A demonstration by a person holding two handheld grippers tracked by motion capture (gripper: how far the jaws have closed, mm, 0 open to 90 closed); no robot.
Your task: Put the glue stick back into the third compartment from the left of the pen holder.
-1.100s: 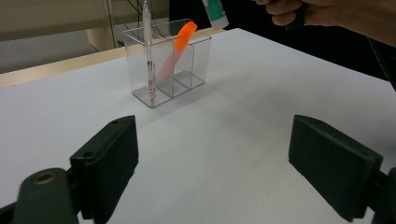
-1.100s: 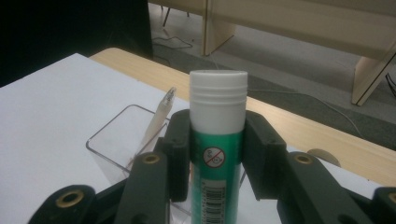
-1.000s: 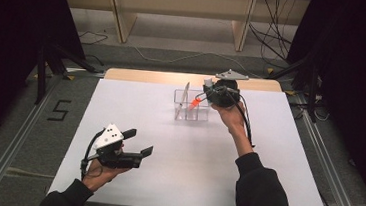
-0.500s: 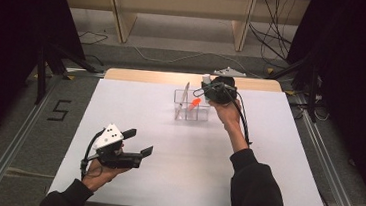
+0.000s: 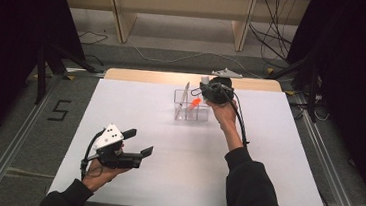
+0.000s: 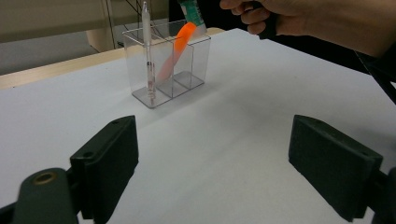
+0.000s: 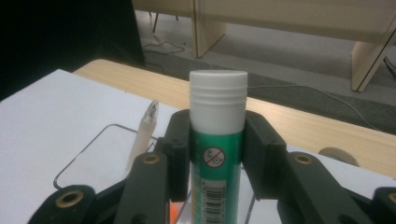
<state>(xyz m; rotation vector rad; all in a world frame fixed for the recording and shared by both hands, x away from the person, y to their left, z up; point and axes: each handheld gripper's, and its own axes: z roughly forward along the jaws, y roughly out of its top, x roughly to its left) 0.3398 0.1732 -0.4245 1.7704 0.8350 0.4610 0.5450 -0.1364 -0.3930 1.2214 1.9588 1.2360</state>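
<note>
A clear plastic organiser (image 5: 190, 106) (image 6: 170, 65) with several compartments stands at the far middle of the white table. A white pen (image 6: 147, 46) (image 7: 142, 133) stands in one end compartment and an orange marker (image 5: 193, 104) (image 6: 177, 46) leans in the middle one. My right gripper (image 5: 211, 90) (image 7: 217, 154) is over the organiser, shut on a green glue stick (image 7: 217, 140) with a white cap; the stick's lower end (image 6: 191, 11) hangs above the organiser. My left gripper (image 5: 137, 143) (image 6: 229, 163) is open near the front left, with nothing between its fingers.
The white table top (image 5: 167, 147) has a wooden strip (image 5: 148, 76) along its far edge. Wooden shelf legs (image 5: 118, 17) and cables (image 5: 272, 35) lie on the floor behind. A black "5" (image 5: 60, 111) marks the floor at left.
My right gripper with the glue stick has shifted slightly left and farther over the organiser. The left gripper has stayed where it was.
</note>
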